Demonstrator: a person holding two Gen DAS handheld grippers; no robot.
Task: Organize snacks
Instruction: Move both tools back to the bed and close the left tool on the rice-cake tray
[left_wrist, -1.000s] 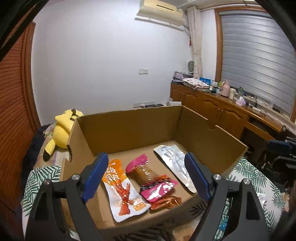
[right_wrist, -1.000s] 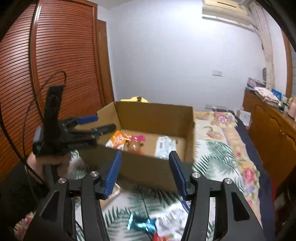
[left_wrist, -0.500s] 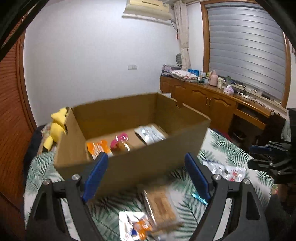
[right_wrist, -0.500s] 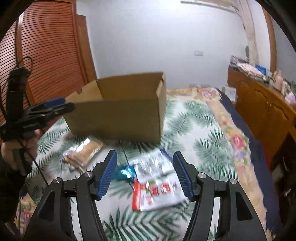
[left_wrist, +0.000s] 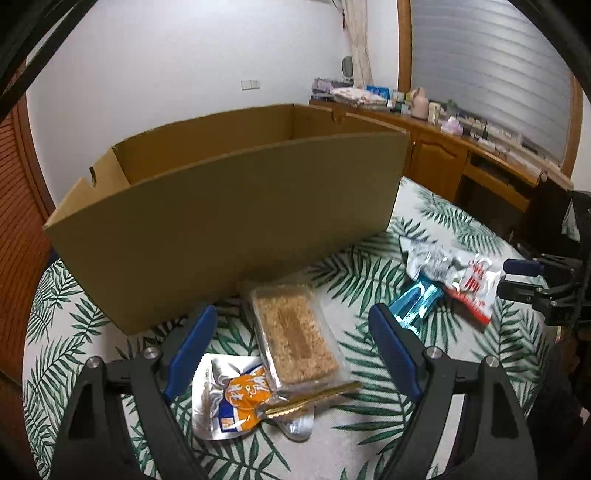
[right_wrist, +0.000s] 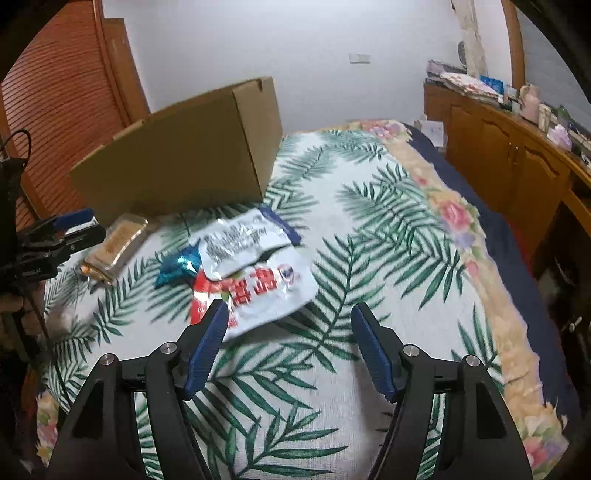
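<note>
- Hovering over the leaf-print bedspread, left gripper stands wide open, holding nothing; clear-wrapped cracker pack lies between its blue pads, no contact.
- Orange-and-silver pouch sits just beside that pack (a gold stick partly on top).
- Right gripper, jaws just been opening, empty; red-and-white snack bag lies just ahead by its left pad.
- Silver bag overlaps it; teal wrapper tucked beside.
- Cardboard box stands behind all the snacks.
</note>
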